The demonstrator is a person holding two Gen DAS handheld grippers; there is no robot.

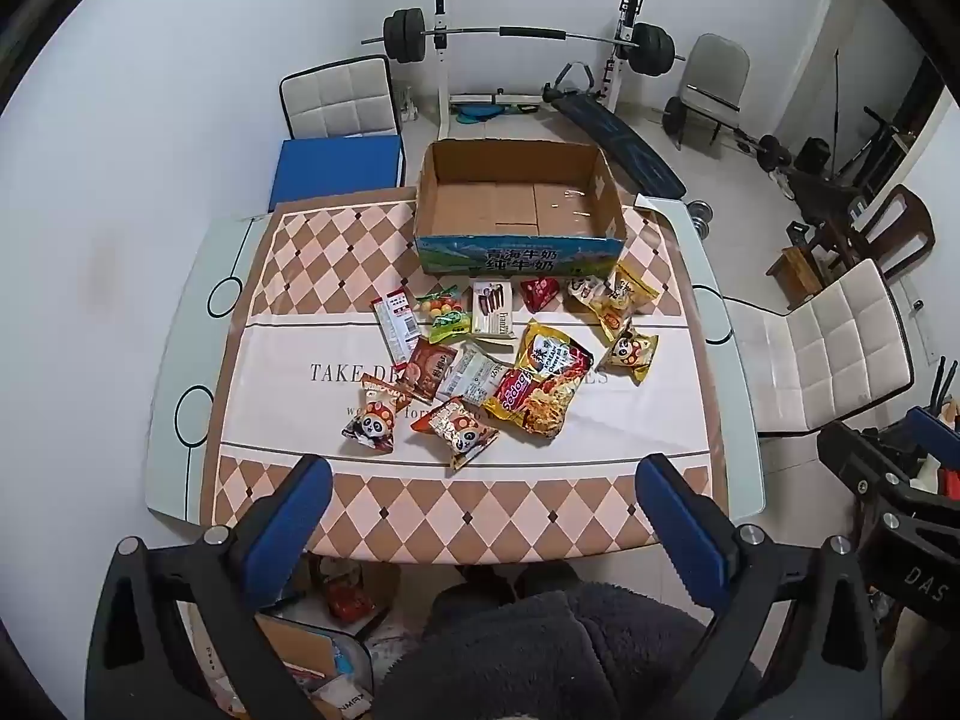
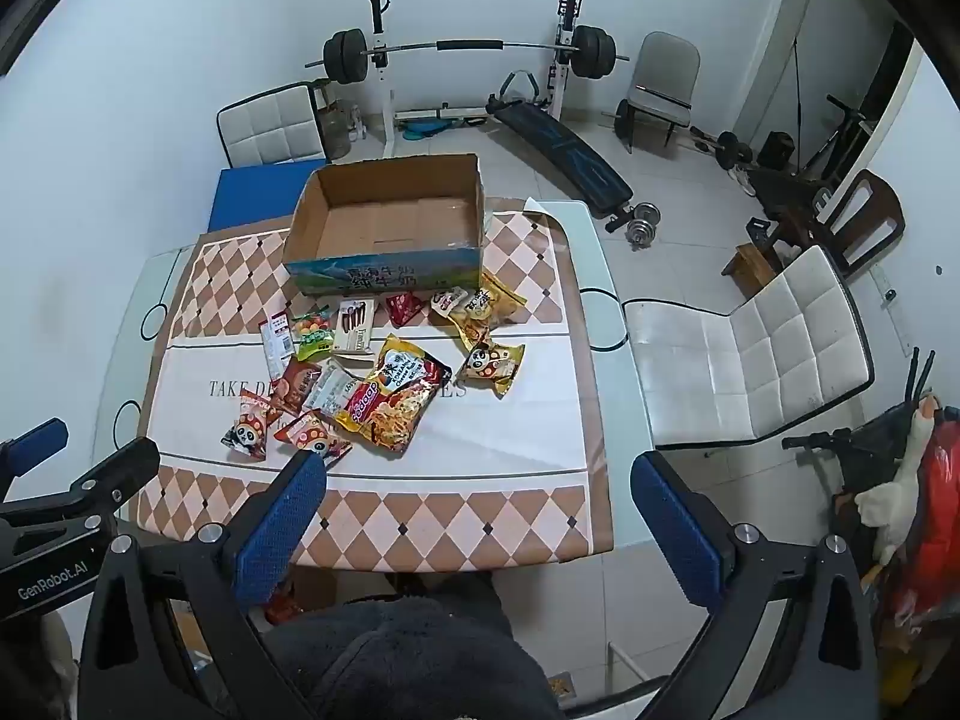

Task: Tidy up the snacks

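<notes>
With both the left gripper (image 1: pixel 483 483) and right gripper (image 2: pixel 480 480) spread wide and empty above the near table (image 1: pixel 180 360) edge, the overlapping snacks (image 1: pixel 510 360) before the empty box (image 1: pixel 519 207) risk a two-packet pinch or slipping crinkly foil.

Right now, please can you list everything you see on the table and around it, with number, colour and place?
cardboard box: one, brown inside with a blue printed front, far side of the table, nothing in it
snack packets: about a dozen, mixed red, yellow, green and white, scattered in front of the box
tablecloth: one, brown and cream diamonds, over the table
white padded chairs: two, one right of the table, one behind it
barbell rack: one, white frame with black plates, by the back wall
left tongs: blue pads, open, above the near edge
right tongs: blue pads, open, above the near edge
</notes>
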